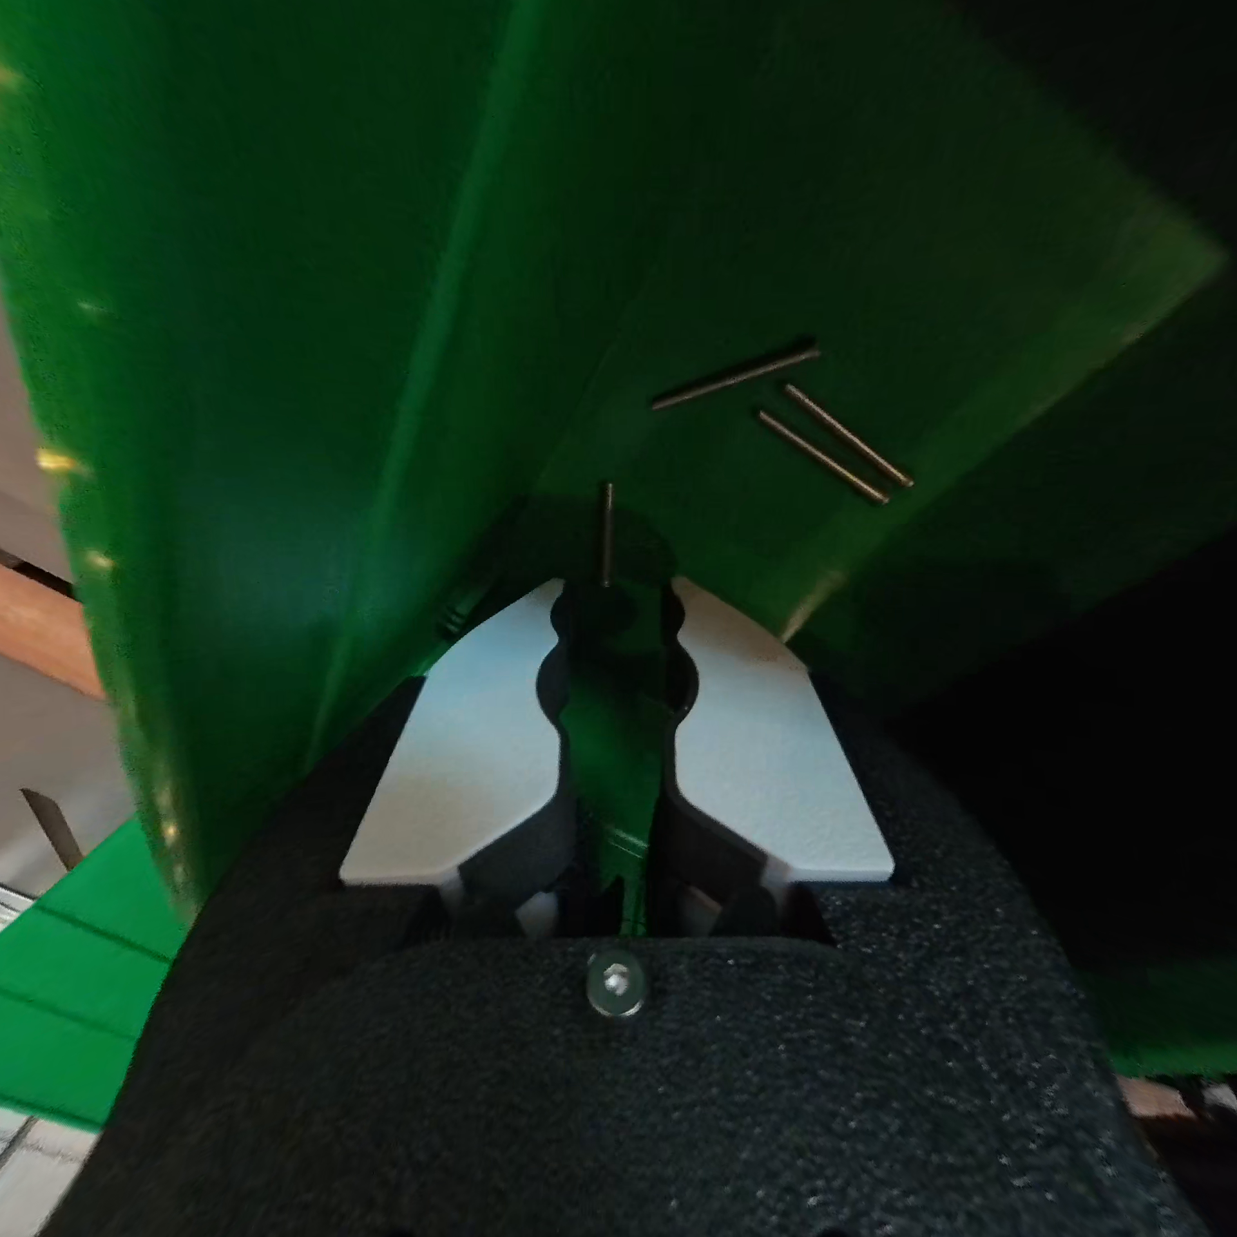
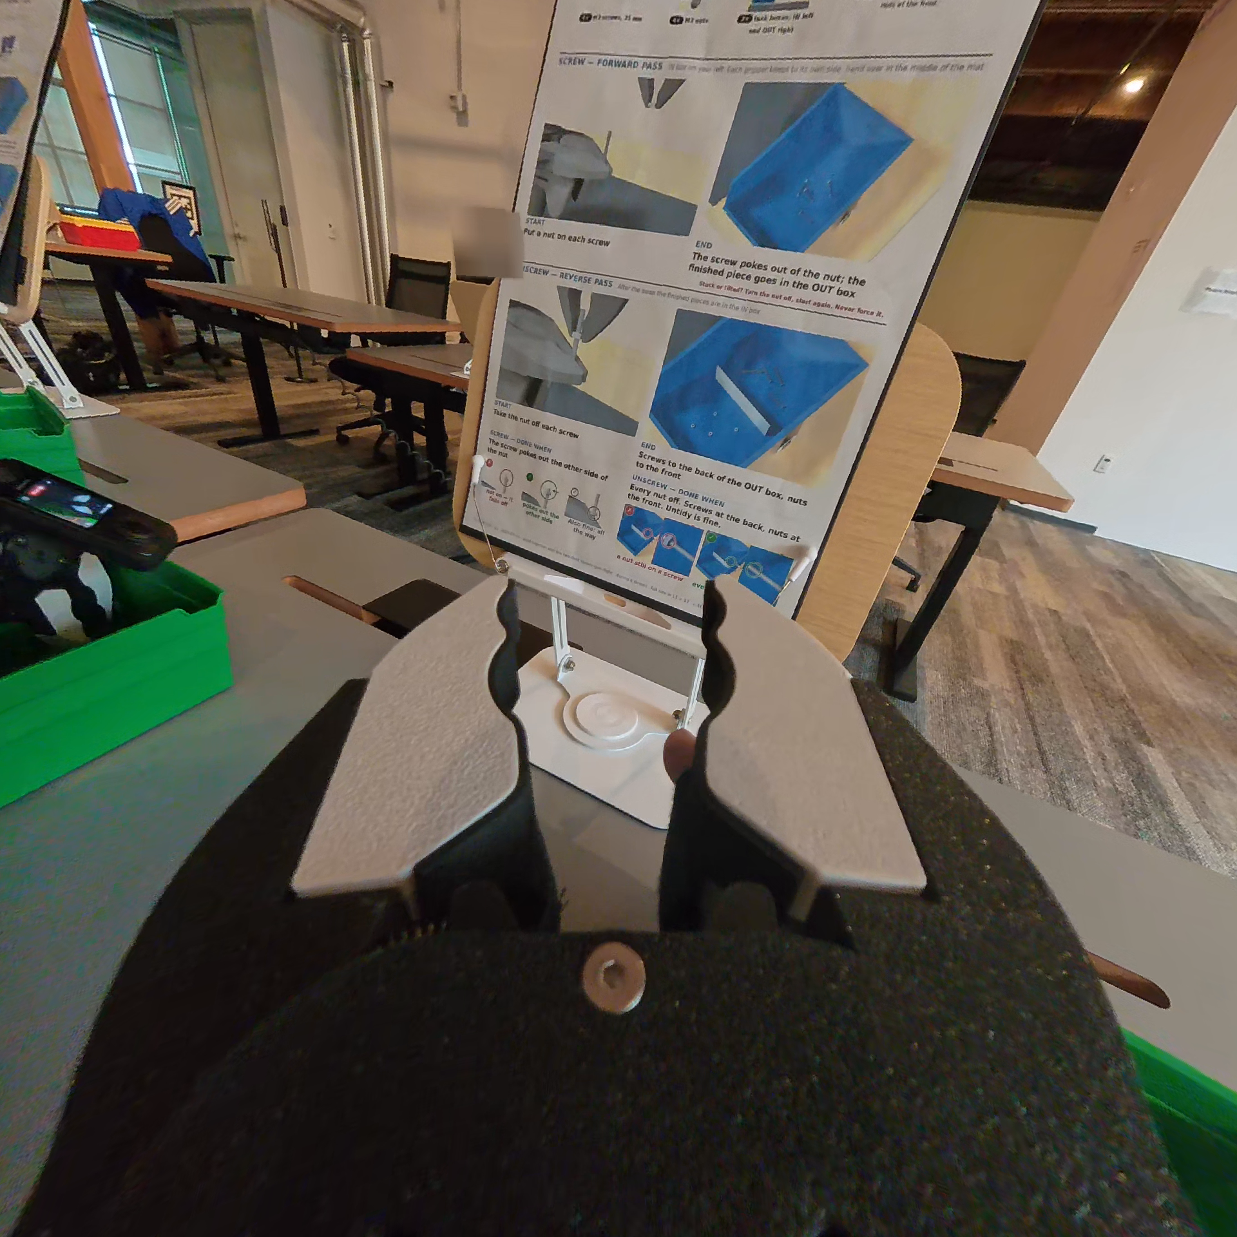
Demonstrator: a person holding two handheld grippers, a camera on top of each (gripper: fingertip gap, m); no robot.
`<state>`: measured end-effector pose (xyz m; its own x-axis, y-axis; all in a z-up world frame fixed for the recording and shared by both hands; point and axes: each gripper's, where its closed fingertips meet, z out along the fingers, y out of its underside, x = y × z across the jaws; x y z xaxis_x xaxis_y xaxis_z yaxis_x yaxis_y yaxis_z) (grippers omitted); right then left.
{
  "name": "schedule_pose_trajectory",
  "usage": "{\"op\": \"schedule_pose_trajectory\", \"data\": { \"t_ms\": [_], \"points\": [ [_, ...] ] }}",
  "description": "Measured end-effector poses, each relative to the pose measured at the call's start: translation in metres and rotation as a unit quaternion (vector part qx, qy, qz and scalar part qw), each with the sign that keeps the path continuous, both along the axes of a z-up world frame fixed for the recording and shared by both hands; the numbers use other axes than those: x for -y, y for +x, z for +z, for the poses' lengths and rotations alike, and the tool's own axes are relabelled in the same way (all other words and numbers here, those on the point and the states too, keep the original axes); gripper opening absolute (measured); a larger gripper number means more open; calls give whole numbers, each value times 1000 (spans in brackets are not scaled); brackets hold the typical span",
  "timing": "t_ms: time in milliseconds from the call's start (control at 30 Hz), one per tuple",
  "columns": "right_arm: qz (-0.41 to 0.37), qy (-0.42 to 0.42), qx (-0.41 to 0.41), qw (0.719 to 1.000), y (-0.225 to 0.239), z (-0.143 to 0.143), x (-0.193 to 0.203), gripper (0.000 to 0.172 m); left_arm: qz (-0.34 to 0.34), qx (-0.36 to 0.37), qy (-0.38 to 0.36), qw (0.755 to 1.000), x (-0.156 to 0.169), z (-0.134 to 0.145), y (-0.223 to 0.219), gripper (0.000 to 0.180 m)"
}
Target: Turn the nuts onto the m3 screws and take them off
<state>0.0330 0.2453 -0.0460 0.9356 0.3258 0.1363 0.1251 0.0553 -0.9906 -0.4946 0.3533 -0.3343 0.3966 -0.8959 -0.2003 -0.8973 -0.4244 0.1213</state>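
The bin [image 1: 401, 335] is bright green with dull grey metal screws [image 1: 830, 445] inside. Each hand-held gripper [image 2: 609, 642] has pale grey fingers [image 2: 428, 736] with black pads on a speckled black body. The worktop [image 2: 221, 669] is grey with a brown wood edge.

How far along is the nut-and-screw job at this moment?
Early. Nothing looks assembled: three screws lie loose in the green box, no nuts visible. In hand: left claw hovers open at a fourth screw. Right claw waits open and bare. All threading remains.
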Motion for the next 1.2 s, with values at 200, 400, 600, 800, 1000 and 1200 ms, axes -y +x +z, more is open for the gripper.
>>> {"op": "schedule_pose_trajectory", "data": {
  "t_ms": [200, 400, 600, 800, 1000, 1200],
  "points": [
    [-2, 5, -1, 1000, 0, 1, 0, 50, 21, -12, -31, 999, 2, -3, -3, 23],
    [3, 7, 6, 1000, -6, 1, 0, 49, 29, -14, -56, 998, 5, -4, 0, 17],
    [8, 7, 16, 1000, -13, 0, 0, 49, 49, 19, -89, 995, 16, -6, 5, 0],
    [7, 8, 15, 1000, -13, 1, 1, 49, 50, 39, -108, 992, 26, -7, 9, 0],
    [2, 15, 7, 1000, -6, 5, 3, 48, 47, 46, -124, 990, 35, 11, 6, 0],
    [2, 17, 1, 1000, -3, 6, 4, 47, 46, 79, -61, 994, 15, 20, 14, 0]
  ]
}}
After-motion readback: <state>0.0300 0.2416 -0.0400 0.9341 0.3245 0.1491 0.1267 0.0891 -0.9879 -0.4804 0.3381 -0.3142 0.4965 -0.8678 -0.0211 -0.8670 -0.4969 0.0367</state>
